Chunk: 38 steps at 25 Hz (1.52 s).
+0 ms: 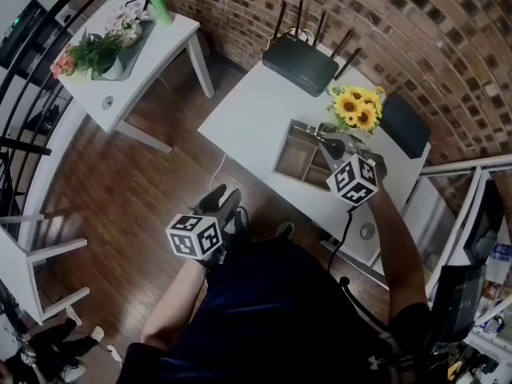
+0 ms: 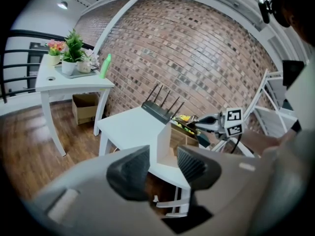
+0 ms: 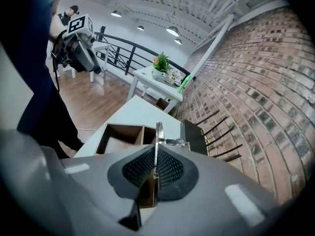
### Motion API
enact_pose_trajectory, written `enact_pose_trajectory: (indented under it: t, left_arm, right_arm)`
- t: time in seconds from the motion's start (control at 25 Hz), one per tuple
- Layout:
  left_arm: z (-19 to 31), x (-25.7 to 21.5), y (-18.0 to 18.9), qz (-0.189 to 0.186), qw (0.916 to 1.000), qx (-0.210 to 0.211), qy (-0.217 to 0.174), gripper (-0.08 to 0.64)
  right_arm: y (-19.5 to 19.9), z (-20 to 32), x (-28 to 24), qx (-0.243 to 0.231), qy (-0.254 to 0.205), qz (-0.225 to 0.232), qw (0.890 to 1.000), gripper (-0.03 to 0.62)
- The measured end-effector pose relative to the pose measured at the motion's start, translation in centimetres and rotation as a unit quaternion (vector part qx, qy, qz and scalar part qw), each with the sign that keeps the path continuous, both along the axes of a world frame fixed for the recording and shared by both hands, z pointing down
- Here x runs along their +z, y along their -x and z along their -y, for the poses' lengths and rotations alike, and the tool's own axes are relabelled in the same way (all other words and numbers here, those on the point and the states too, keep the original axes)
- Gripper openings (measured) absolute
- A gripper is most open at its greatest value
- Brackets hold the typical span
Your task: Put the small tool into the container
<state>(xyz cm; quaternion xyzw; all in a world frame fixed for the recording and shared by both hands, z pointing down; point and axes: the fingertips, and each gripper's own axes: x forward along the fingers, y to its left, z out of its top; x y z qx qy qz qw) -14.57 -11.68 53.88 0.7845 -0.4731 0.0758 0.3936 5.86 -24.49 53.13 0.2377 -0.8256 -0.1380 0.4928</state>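
White table (image 1: 248,110): router (image 1: 300,61) and sunflowers (image 1: 358,106) flank the container (image 1: 298,157); right hand-held gripper (image 3: 155,162) clamps small tool (image 3: 157,134), left hand-held gripper (image 2: 162,165) gapes.

The small tool (image 3: 157,137) is a thin, silvery strip of metal seen edge-on, with a small loop of bright metal branching off toward 3 o'clock near its top (what kind of tool it is cannot be told). It stands upright, pointing to 12 o'clock, pinched between the closed pads of the right gripper (image 3: 155,154). The container (image 3: 125,126) is an open-topped wooden box with inner dividers, sitting flat on the white table (image 1: 248,106). In the right gripper view it lies just beyond the tool, toward 10 o'clock.
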Motion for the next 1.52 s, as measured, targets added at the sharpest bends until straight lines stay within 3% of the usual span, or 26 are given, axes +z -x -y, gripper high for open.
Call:
enact_pose_trajectory:
  t: [1.12, 1.52]
  left_arm:
    - [-0.2, 0.2, -0.8, -0.012, 0.9999, 0.0, 0.01, 0.158]
    - [-0.6, 0.5, -0.6, -0.019, 0.9997, 0.007, 0.013, 0.156]
  right_arm:
    - [-0.2, -0.1, 6.3, -0.015, 0.077, -0.016, 0.997, 0.018]
    - [-0.6, 0.6, 5.4, 0.029, 0.074, 0.003, 0.997, 0.108]
